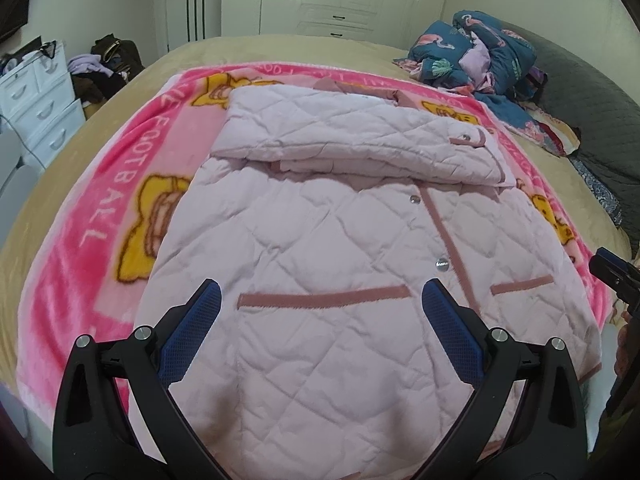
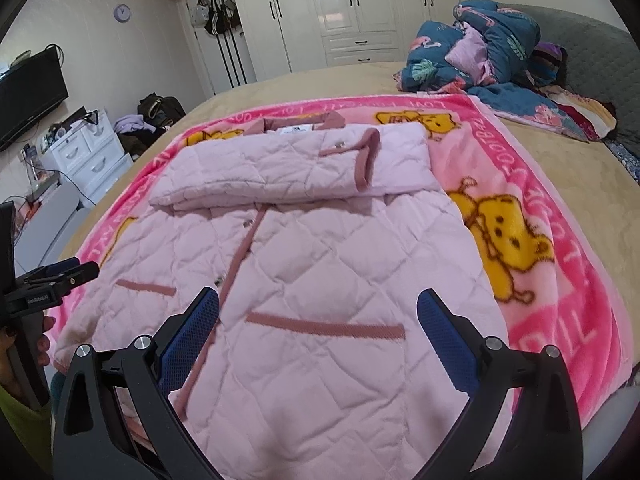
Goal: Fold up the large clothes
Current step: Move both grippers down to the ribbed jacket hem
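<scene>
A pale pink quilted coat (image 1: 320,248) (image 2: 320,264) with dusty-rose trim lies front up on a pink cartoon blanket (image 1: 100,216) (image 2: 552,264). Both sleeves are folded across its chest, and the collar (image 2: 296,122) points to the far side. My left gripper (image 1: 322,292) hovers open over the hem near the left pocket strip, holding nothing. Over the hem by the right pocket strip, my right gripper (image 2: 318,300) also stands open and empty. Each gripper shows at the edge of the other's view: the right gripper's fingers (image 1: 614,268), the left gripper's fingers (image 2: 60,274).
The blanket covers a tan bed (image 1: 48,184) (image 2: 560,152). A heap of blue patterned bedding (image 1: 480,52) (image 2: 480,52) lies at the far right by a grey headboard (image 2: 592,44). White drawers (image 1: 40,96) (image 2: 88,156), a clothes pile, a TV (image 2: 28,92) and wardrobes (image 2: 360,8) stand beyond.
</scene>
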A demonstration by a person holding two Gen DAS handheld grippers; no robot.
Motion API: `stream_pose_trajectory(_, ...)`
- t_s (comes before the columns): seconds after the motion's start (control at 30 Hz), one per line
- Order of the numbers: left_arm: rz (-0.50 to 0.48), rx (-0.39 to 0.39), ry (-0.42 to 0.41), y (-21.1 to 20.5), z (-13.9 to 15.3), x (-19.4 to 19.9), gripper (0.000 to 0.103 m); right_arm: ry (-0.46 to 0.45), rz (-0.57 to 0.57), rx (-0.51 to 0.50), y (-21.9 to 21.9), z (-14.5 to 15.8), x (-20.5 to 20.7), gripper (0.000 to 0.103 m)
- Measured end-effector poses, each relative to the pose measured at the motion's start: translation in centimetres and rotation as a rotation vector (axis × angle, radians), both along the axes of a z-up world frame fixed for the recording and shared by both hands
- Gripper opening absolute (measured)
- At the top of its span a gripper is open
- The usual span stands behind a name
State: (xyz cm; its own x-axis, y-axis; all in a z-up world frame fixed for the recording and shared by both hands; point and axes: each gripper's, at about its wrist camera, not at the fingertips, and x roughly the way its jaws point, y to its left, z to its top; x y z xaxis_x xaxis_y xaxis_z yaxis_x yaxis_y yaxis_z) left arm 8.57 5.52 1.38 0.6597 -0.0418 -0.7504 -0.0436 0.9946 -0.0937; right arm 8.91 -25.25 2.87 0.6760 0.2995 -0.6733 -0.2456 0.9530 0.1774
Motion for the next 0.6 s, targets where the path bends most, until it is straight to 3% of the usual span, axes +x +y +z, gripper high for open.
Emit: stream_pose_trajectory(0.6, 0.070, 0.050, 0.055, 3.4, -2.8, -2.1, 0.094, 0.071, -0.057, -0.032, -3.9, -3.0, -1.6, 0.099)
